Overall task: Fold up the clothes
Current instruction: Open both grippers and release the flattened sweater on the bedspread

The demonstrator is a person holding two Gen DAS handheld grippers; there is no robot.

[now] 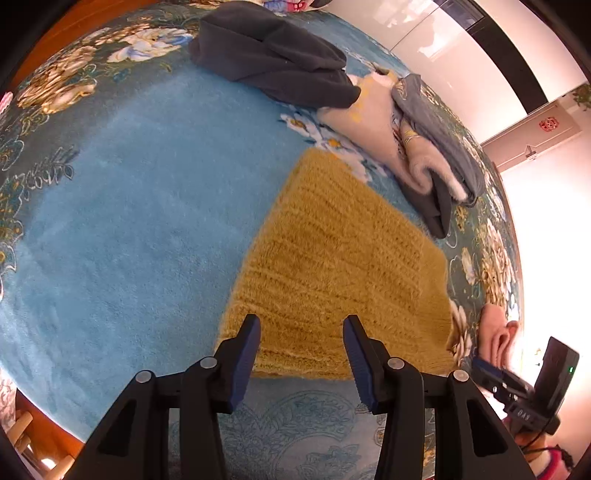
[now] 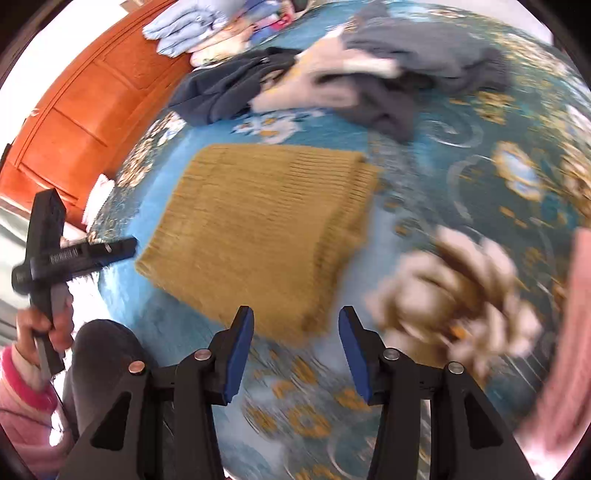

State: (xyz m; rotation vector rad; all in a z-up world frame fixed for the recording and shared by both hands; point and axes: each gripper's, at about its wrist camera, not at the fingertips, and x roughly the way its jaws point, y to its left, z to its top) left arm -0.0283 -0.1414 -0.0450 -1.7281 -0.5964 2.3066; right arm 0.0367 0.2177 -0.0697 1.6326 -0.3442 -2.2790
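A mustard-yellow knit sweater (image 1: 332, 266) lies folded into a rectangle on the blue floral carpet (image 1: 140, 206). My left gripper (image 1: 301, 350) is open and empty, just above the sweater's near edge. In the right wrist view the same sweater (image 2: 258, 229) lies flat, and my right gripper (image 2: 295, 347) is open and empty above its near corner. The left gripper (image 2: 74, 254) shows at the left in the right wrist view, and the right gripper (image 1: 517, 387) at the lower right in the left wrist view.
A dark grey garment (image 1: 273, 55) and a pile of grey-blue and pale clothes (image 1: 417, 147) lie at the carpet's far side. A pink garment (image 1: 495, 332) lies near the right. An orange wooden cabinet (image 2: 81, 110) stands behind, with folded clothes (image 2: 199, 33) by it.
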